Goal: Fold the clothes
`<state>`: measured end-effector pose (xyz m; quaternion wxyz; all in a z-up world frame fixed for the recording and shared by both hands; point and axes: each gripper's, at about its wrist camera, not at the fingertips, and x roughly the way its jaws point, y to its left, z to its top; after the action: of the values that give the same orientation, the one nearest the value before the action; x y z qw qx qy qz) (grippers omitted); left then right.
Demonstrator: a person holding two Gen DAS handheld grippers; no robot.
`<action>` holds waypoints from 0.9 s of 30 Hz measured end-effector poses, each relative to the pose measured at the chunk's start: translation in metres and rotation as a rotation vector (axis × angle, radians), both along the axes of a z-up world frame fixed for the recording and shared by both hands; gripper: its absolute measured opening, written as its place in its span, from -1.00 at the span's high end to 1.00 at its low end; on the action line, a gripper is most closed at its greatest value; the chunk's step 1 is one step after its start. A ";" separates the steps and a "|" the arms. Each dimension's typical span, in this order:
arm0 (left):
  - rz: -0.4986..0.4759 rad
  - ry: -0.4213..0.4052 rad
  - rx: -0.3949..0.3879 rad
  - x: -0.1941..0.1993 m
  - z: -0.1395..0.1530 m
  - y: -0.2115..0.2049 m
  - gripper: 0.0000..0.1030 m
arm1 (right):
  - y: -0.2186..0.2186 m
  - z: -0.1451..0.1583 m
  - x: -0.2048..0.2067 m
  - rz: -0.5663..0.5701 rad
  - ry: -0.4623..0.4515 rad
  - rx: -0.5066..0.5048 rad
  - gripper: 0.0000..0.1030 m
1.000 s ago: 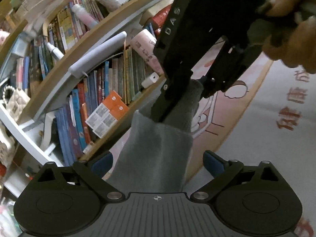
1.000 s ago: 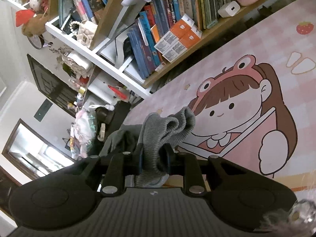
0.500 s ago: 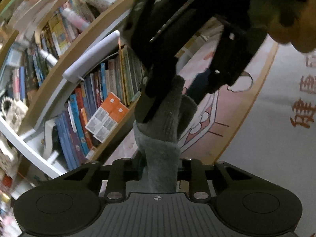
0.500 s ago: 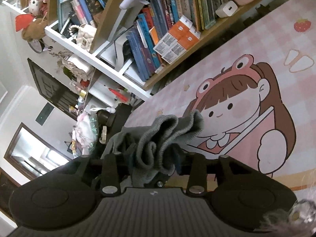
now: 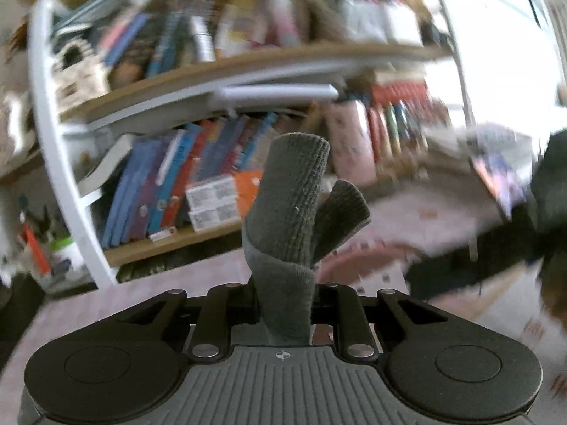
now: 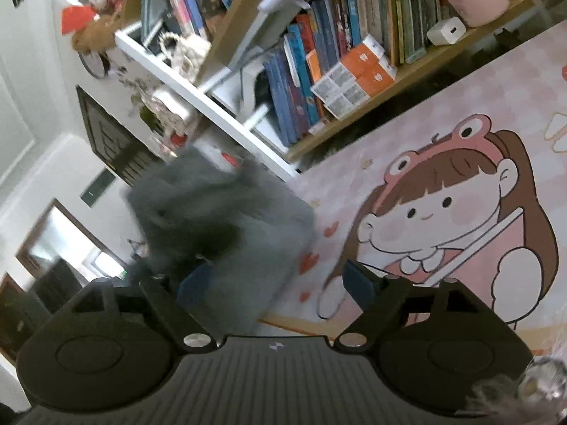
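The left claw (image 5: 283, 301) is closed on a grey knitted sock (image 5: 287, 219), held up in the air above the pink mat (image 6: 407, 134). The right claw (image 6: 273, 283) stands open, with blurred grey cloth beside it. The sock looks doubled over; putting it down seems to remain.

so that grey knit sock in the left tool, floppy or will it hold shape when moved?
Probably floppy: the grey sock bends over itself above the shut left tool. Likely light, since a narrow pinch carries it. The ribbed knit looks grippy rather than slippery.
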<state>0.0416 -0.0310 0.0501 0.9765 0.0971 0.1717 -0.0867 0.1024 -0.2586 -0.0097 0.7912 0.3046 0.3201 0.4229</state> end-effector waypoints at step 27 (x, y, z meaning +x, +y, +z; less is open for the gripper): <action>0.273 0.059 -0.695 -0.020 0.008 0.221 0.63 | 0.024 0.001 -0.014 0.015 -0.128 -0.169 -0.58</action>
<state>0.0216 0.1899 0.0578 0.9483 -0.2667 0.1716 -0.0114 0.0886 -0.2349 -0.0092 0.8296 0.2066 0.3059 0.4189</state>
